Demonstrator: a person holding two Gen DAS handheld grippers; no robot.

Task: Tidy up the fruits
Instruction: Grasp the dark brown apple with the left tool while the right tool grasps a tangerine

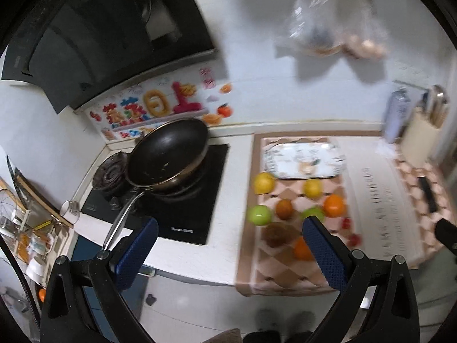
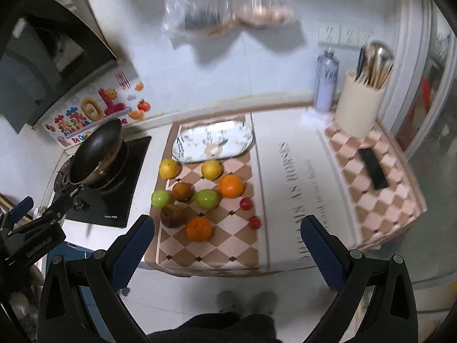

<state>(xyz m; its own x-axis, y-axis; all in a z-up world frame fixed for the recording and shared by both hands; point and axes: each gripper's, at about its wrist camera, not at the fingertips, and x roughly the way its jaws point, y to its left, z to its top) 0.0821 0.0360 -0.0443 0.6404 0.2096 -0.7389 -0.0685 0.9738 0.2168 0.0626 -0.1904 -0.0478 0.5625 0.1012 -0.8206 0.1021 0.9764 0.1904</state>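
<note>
Several fruits lie on a checkered mat [image 2: 217, 245] in front of a patterned oblong plate [image 2: 212, 141]: two lemons [image 2: 168, 168] [image 2: 211, 170], two green apples [image 2: 161, 198] [image 2: 207, 198], two oranges [image 2: 230, 186] [image 2: 199, 229], two brown fruits [image 2: 182, 191] [image 2: 171, 215] and two small red fruits [image 2: 246, 203] [image 2: 254, 223]. The plate [image 1: 304, 160] and fruits also show in the left wrist view, blurred. My left gripper [image 1: 228, 253] is open and empty, high above the counter edge left of the mat. My right gripper [image 2: 228, 254] is open and empty, above the mat's near edge.
A black pan [image 1: 168, 154] sits on the stove [image 1: 160, 208] to the left. A utensil holder [image 2: 358, 108], a bottle [image 2: 325, 83] and a black phone-like object [image 2: 374, 168] stand at the right. Plastic bags [image 2: 228, 8] hang on the wall above.
</note>
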